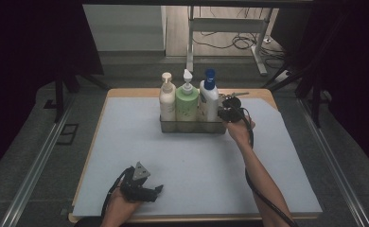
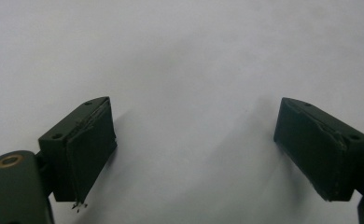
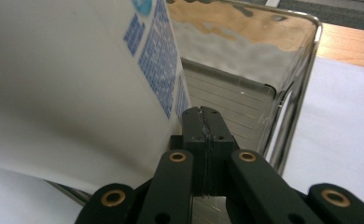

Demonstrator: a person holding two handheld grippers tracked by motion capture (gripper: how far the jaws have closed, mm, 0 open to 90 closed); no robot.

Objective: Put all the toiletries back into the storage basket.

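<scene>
At the far middle of the worktop stands a metal caddy, and your right tongs sit at its right end, closed tight with nothing between them. From the right gripper view, those tongs point into the caddy, just beside the white bottle that leans across the left of that view; whether they touch it I cannot tell.

Three pump bottles stand upright in a row in the caddy: a cream bottle on the left, a green bottle in the middle, and the white bottle with a blue pump on the right, nearest your hand. The bottles touch or nearly touch each other.

Your left tongs rest near the front left edge, well apart from the caddy. From the left gripper view, they stand wide, with bare sheet between them.

A pale grey sheet covers most of the wooden worktop. Beyond it lie dark floor, a white desk frame and loose cables.

Blue print runs down the white bottle's label, too blurred to read.
</scene>
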